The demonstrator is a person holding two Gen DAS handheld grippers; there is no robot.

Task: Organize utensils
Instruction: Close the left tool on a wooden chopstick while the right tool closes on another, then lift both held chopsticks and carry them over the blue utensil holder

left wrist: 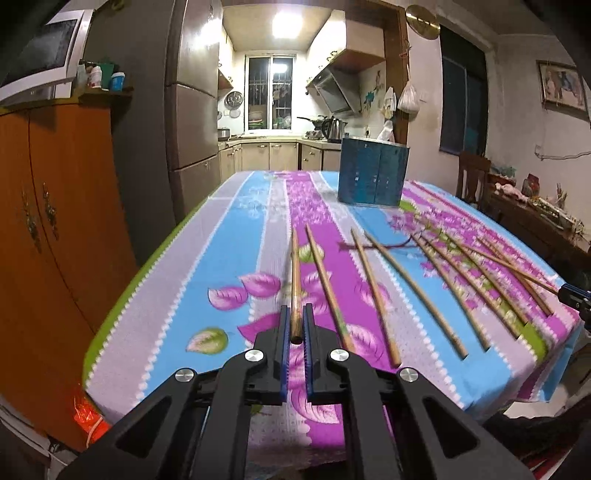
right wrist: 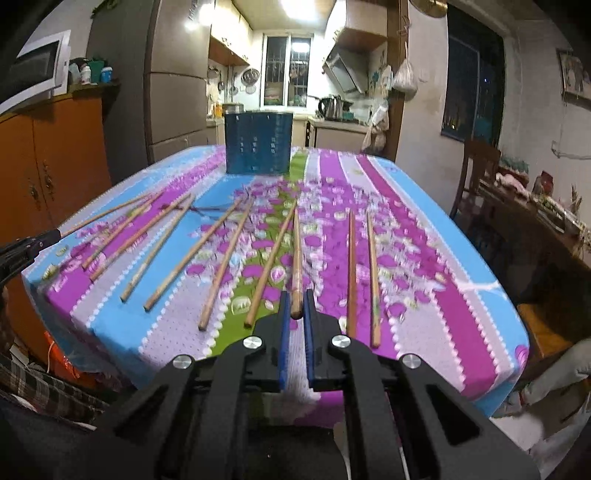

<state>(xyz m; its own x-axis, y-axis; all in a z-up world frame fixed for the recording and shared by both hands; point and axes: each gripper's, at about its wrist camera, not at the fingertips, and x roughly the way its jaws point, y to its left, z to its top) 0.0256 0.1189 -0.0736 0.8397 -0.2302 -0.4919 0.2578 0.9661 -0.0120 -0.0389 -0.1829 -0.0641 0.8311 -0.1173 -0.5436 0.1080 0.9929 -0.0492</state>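
Two chopsticks gripped: my left gripper (left wrist: 294, 323) clamps one chopstick (left wrist: 295, 280) by its butt, my right gripper (right wrist: 295, 308) another (right wrist: 296, 258) (ready, I'd judge, for the blue holder (left wrist: 373, 175)); the rest lie fanned across the tablecloth (left wrist: 221, 229).

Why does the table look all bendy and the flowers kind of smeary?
Left wrist view: the fisheye lens curves the table edge and bows the chopsticks; the ceiling light glares white. Right wrist view: the cloth's flower print is blurred, the box is soft, and the fingers look sharper.
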